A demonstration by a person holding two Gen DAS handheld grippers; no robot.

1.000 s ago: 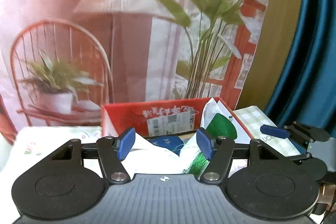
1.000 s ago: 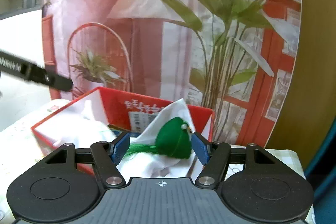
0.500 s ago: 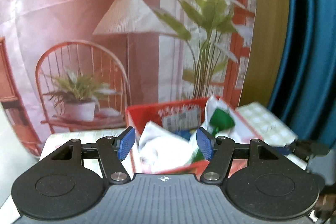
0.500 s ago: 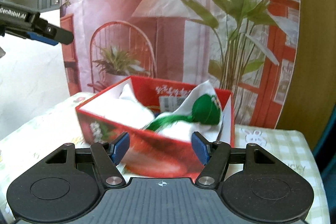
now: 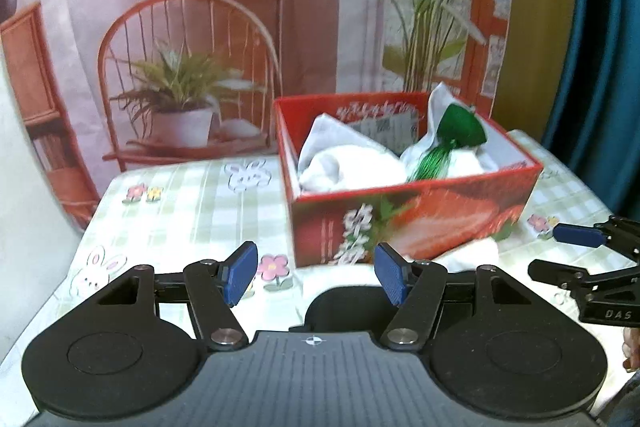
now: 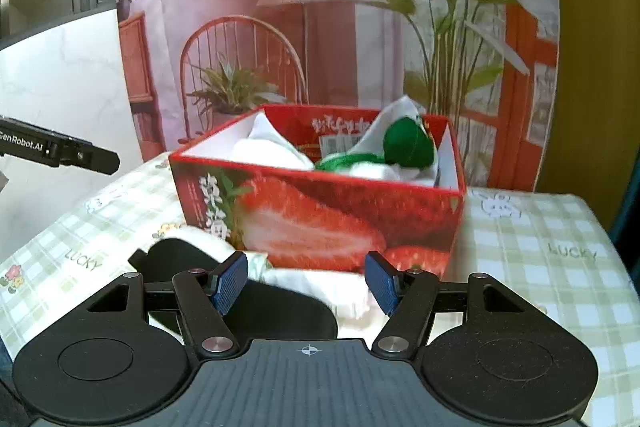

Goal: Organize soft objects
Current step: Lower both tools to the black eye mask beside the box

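Observation:
A red strawberry-print box stands on the checked tablecloth and holds white cloths and a green tasselled soft item. In front of the box lie a black soft item and a white cloth. My left gripper is open and empty, just short of the box. My right gripper is open and empty over the black item and white cloth. It also shows at the right edge of the left wrist view.
The table carries a green-and-white checked cloth with bunny and flower prints. A printed backdrop of a chair, lamp and plants hangs close behind the box. A blue curtain hangs at the right. The left gripper shows at the left of the right wrist view.
Both grippers have pulled back from over the box toward the near side of the table. The box now stands farther off, and the black item and white cloth in front of it have come into view.

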